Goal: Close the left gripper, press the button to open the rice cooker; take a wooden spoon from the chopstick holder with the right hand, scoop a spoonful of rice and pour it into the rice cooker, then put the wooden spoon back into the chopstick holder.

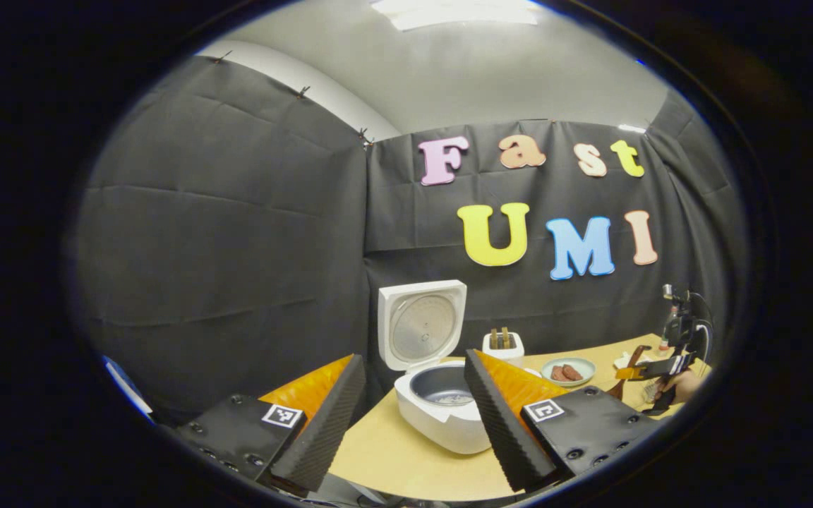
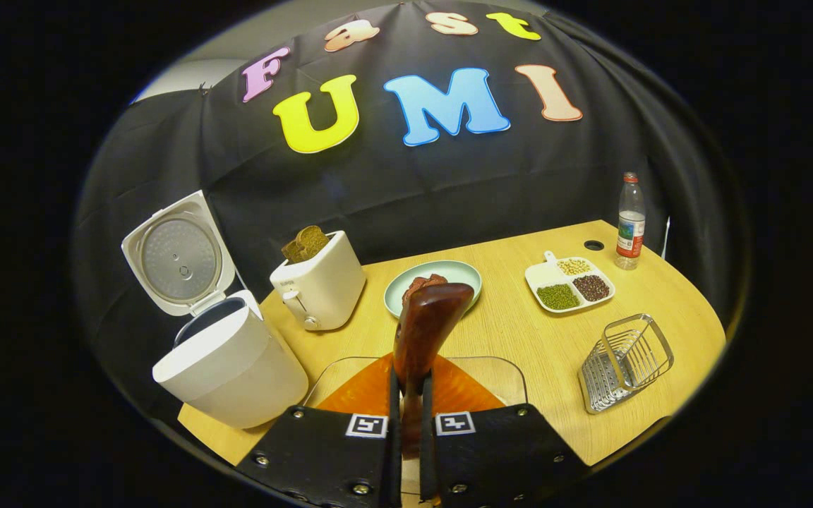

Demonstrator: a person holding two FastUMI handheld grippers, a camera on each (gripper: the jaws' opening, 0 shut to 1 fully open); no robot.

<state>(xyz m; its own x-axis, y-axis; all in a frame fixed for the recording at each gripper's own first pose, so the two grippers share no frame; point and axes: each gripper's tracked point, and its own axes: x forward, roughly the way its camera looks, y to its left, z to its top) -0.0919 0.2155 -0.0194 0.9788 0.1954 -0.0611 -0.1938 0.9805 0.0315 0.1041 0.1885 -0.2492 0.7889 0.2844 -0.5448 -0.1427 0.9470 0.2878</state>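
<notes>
We can read no brand on the appliances; the bottle (image 2: pixel 630 222) at the far right of the table carries a label too small to make out, and each gripper bears small square black-and-white markers near its fingers.

The table (image 2: pixel 519 331) is pale wood with a rounded edge, standing in a booth hung with creased black cloth under a grey ceiling.

In the right gripper view, the right gripper (image 2: pixel 410 416) has its fingers pressed together on the handle of the wooden spoon (image 2: pixel 424 324), a glossy reddish-brown piece that rises upright ahead of the camera. The spoon's bowl end is hidden below the fingers, over a clear, rounded glass container (image 2: pixel 498 381) just in front of them. The rice cooker (image 2: pixel 230 367), smooth and white, stands at the left with its lid (image 2: pixel 177 254) tipped up, showing a round metal inner plate. Beside it sits a white toaster (image 2: pixel 322 286) with brown toast in its slots, then a pale green plate (image 2: pixel 459 271) and a white divided dish (image 2: pixel 569 282) of beans. The chopstick holder (image 2: pixel 625 363), a wire-and-metal basket, lies tilted near the right edge.

In the left gripper view, the left gripper (image 1: pixel 413 413) has its ribbed fingers spread wide apart, framing the open rice cooker, whose dark inner pot (image 1: pixel 442 388) holds some rice.
</notes>
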